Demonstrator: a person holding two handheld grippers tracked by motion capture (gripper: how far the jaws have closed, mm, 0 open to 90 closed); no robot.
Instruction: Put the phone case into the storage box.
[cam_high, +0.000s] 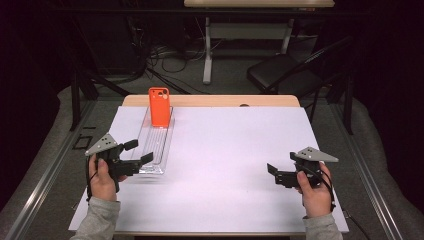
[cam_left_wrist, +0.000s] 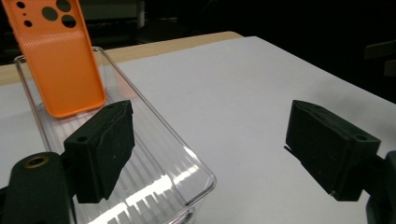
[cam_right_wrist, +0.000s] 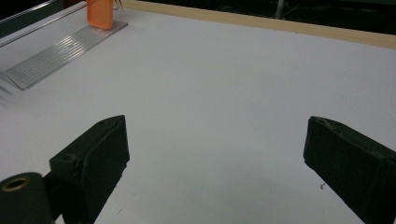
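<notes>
Orange case (cam_high: 159, 106) propped upright in far end of clear tray (cam_high: 161, 150), near bench (cam_high: 240, 165) far-left corner. Judged light, thin, flexible, slick (long side edges best gripped). Left gripper (cam_high: 138, 152) fingers apart at tray's near end; right gripper (cam_high: 270, 172) fingers apart, nothing held.

Dim room, dark at the upper left and right of the frame. Grey carpeted floor (cam_high: 235, 80). At centre, wooden table (cam_high: 210, 100) covered by a white sheet (cam_high: 225, 150), brightly lit. At top centre, second pale table (cam_high: 250, 30) on white legs. Tangled black cables (cam_high: 165, 55) on the floor at upper left. Black chair (cam_high: 285, 75) at upper right.
</notes>
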